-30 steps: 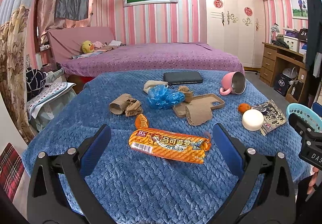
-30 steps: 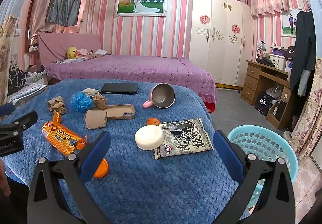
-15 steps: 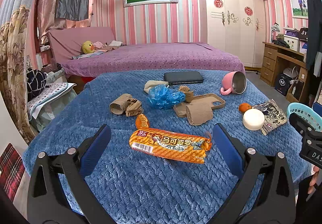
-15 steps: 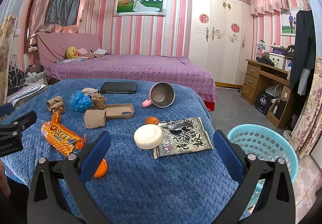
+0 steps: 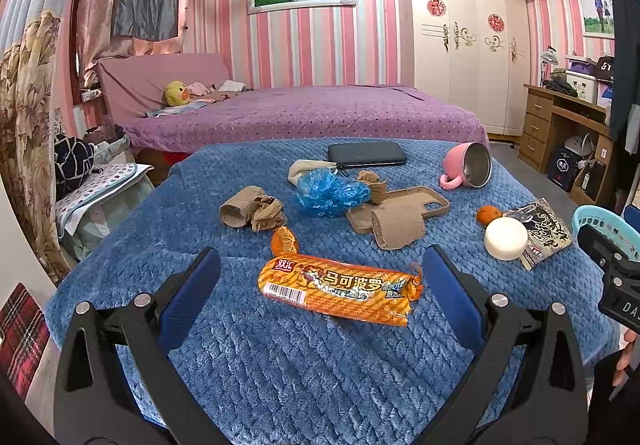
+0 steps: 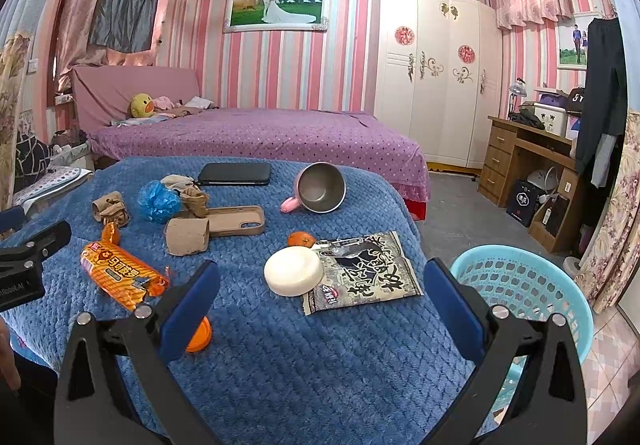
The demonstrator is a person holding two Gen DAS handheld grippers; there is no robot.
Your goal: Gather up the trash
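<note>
1. Left wrist view first: our left tongs (image 5: pixel 320 285) hang wide open and empty, with the orange snack wrapper (image 5: pixel 340 290) lying flat between the two blue pads, untouched.
2. Over to the right wrist view: our right tongs (image 6: pixel 320 297) gape just as wide, holding nothing, framing the black-and-white snack packet (image 6: pixel 362 271) and the white round lid-like piece (image 6: pixel 293 271) that rests against its left edge.
3. All of it sits on the blue quilted cover (image 6: pixel 300 361) of the worktop; the light blue basket (image 6: pixel 528 289) waits on the floor just off the right edge, and we take it for the trash bin.
4. Further back lie a blue plastic bag (image 5: pixel 330 191), crumpled brown paper (image 5: pixel 250 207) and a cardboard roll (image 5: pixel 398 225). That looks like trash too.
5. Risks now: both wrappers lie flat on plush fabric, so the pads could pinch the cover along with the film, or slide over the slick surface.
6. A small orange object (image 6: pixel 301 239) beside the packet may be fruit or peel; we can't tell from here, and binning it wrongly is possible.
7. The pink mug (image 6: pixel 318 191) and phone case (image 6: pixel 232 221) look like keepers; a careless sweep might knock them.
</note>
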